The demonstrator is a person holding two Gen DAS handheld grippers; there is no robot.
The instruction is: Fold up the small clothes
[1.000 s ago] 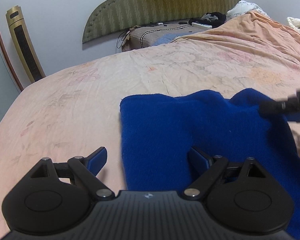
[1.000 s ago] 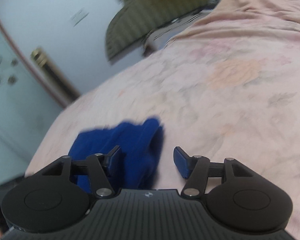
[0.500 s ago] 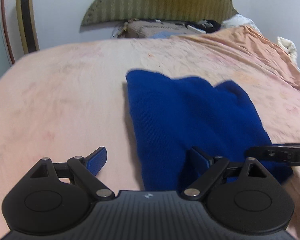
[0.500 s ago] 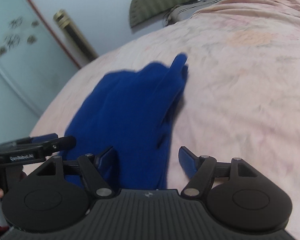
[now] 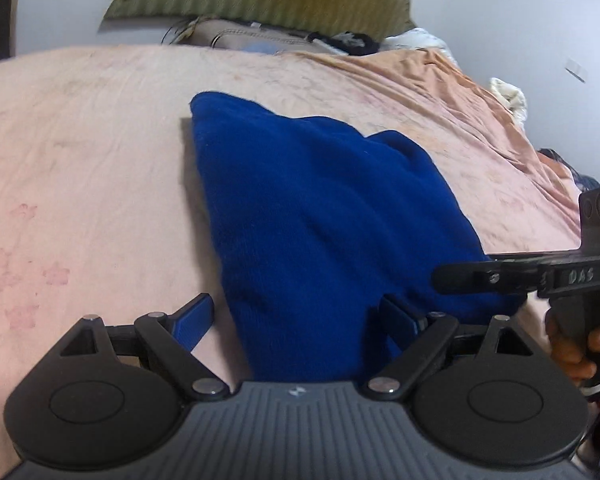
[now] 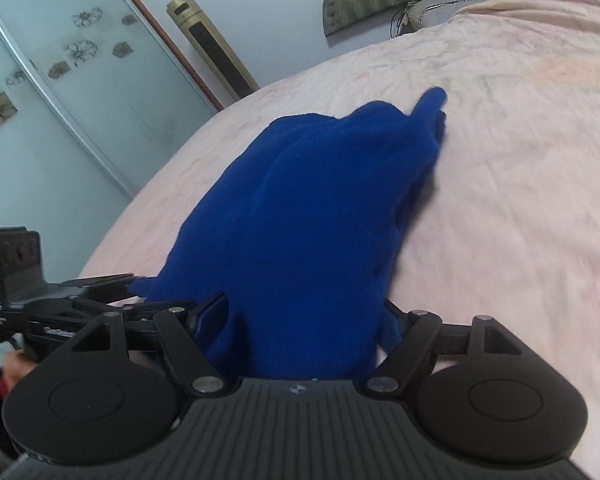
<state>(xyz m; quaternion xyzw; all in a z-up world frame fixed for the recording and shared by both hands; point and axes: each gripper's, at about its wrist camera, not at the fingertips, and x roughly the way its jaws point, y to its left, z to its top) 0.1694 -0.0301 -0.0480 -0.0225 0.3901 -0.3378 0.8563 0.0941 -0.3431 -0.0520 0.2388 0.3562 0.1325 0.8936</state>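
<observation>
A dark blue knit garment (image 5: 320,208) lies folded on the pink bed sheet (image 5: 80,160). My left gripper (image 5: 296,320) stands open over its near left edge, the cloth reaching only the right finger (image 5: 396,316). My right gripper (image 6: 302,316) straddles the garment's (image 6: 320,208) near end. Its jaws are closing with the cloth lying between them and filling the gap, not visibly pinched. Each gripper shows in the other's view: the right one (image 5: 460,280) at the garment's near right corner, the left one (image 6: 112,292) at its near left corner.
A green padded headboard (image 5: 260,0) and a pillow (image 5: 252,38) are at the far end of the bed. An orange blanket (image 5: 480,112) is rumpled on the right. A gold tower appliance (image 6: 216,48) and a flowered glass door (image 6: 40,80) stand to the left. A hand (image 5: 580,344) grips the right handle.
Both grippers have drawn back to the garment's near end. The right one left the far right corner and now has the cloth between its jaws. The left view has swung round.
</observation>
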